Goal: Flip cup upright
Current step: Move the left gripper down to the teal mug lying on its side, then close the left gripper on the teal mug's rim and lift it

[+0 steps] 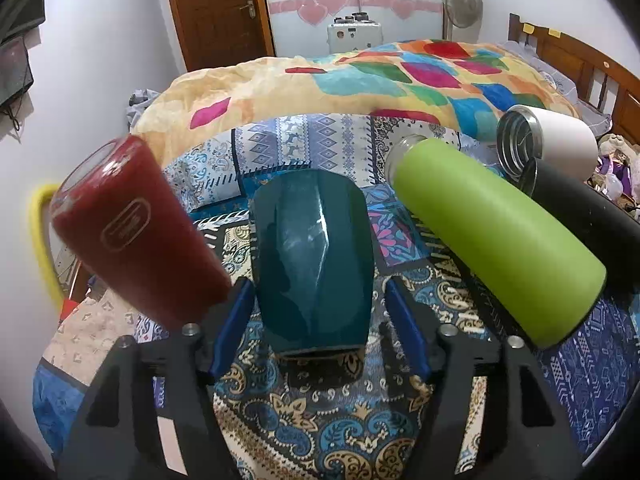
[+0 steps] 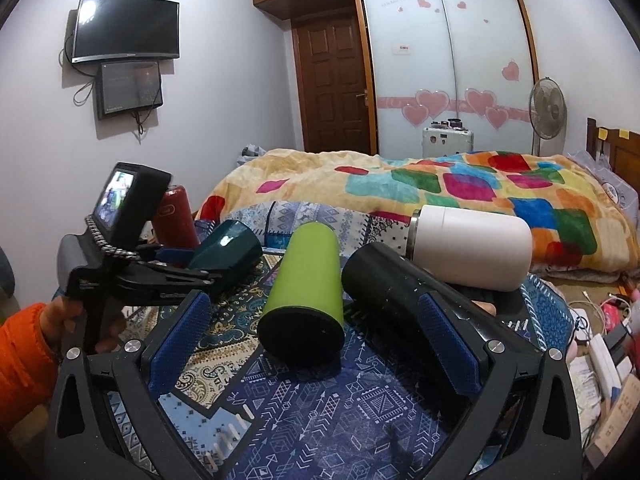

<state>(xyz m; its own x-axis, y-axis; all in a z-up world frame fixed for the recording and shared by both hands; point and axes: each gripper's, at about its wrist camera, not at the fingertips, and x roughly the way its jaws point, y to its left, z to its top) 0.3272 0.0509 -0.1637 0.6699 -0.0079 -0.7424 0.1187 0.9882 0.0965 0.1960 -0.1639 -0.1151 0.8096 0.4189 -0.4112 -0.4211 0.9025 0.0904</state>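
**Teal cup between open left fingers**

Left wrist view: the teal cup is seen lying on the patterned cloth, flanked untouched by the spread left gripper. Right wrist view: the right gripper is held open before a green bottle.

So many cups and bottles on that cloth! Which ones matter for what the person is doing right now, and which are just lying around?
In the job:
teal cup, lying between the open fingers of the left gripper
right gripper, open, holding nothing

Lying about:
red bottle
green bottle
black bottle
white bottle
quilt
fan
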